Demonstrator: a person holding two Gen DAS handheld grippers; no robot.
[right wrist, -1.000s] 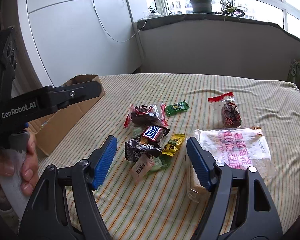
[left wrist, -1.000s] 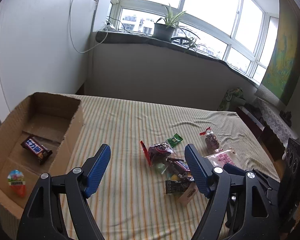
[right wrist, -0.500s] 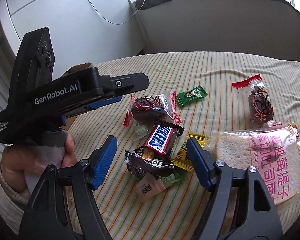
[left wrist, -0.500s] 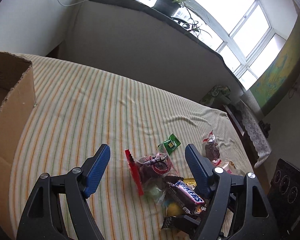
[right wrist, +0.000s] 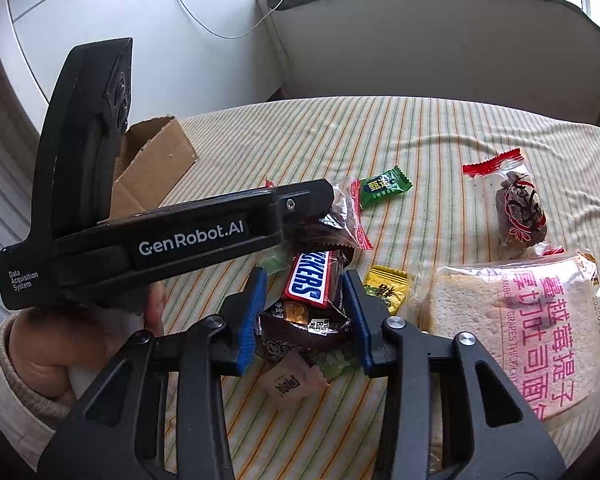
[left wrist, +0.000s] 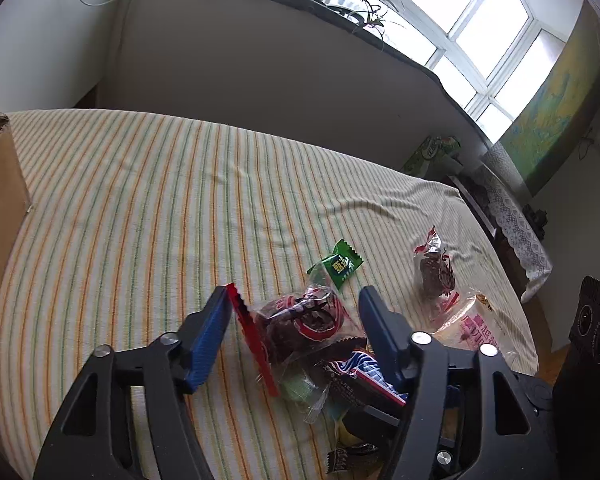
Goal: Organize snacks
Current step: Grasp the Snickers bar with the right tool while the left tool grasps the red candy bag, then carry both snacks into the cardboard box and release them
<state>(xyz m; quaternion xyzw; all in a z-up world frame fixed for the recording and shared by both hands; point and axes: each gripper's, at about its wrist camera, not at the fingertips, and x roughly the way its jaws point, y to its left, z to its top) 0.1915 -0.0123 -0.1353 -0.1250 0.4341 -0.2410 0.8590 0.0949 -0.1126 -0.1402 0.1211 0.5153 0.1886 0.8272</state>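
A pile of snacks lies on the striped tablecloth (left wrist: 140, 200). My left gripper (left wrist: 294, 300) has its jaws closing on a clear packet with red edges and a dark snack inside (left wrist: 300, 320). One pad is against the red strip and the other against the film. In the right wrist view a left finger (right wrist: 300, 200) covers that packet. My right gripper (right wrist: 305, 276) has its jaws closing on a Snickers bar (right wrist: 312, 280). The bar lies on top of a dark brown packet (right wrist: 300, 330), and the pads reach both wrappers.
A cardboard box (right wrist: 156, 160) stands at the left edge of the table. Around the pile lie a green candy (right wrist: 384, 188), a second dark snack packet (right wrist: 520, 208), a bread slice packet (right wrist: 520, 320), a yellow candy (right wrist: 386, 288) and a beige sachet (right wrist: 292, 380).
Both grippers came down onto the snack pile, the left one swinging away from the box. Both sets of jaws have narrowed around a packet.
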